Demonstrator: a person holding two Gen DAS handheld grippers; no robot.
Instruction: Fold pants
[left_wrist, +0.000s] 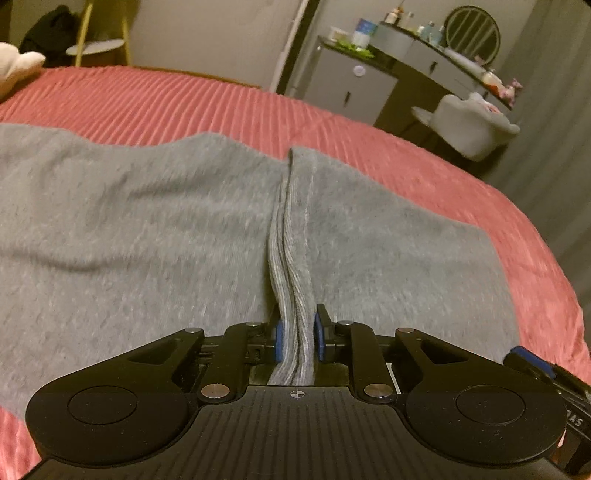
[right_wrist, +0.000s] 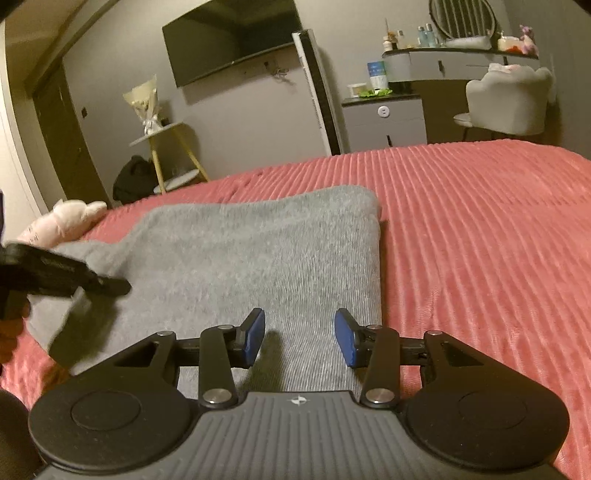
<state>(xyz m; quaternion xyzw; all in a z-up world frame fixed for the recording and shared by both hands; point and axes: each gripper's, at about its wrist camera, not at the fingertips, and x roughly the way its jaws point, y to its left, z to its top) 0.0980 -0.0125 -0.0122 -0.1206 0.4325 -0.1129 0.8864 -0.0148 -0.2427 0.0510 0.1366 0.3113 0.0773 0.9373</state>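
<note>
The grey knit pants (left_wrist: 147, 221) lie spread on the ribbed coral-red bedspread (left_wrist: 184, 99), a bunched ribbed edge running from centre toward 6 o'clock in the left wrist view. There the left gripper (left_wrist: 298, 338) is clamped on that edge, blue pads pressing the fabric from both sides. In the right wrist view the right gripper (right_wrist: 300, 338) has its fingers spread apart over the pants with nothing between them. A pink plush toy (right_wrist: 66, 221) sits at 9 o'clock, a white padded chair (right_wrist: 509, 107) at 2 o'clock.
</note>
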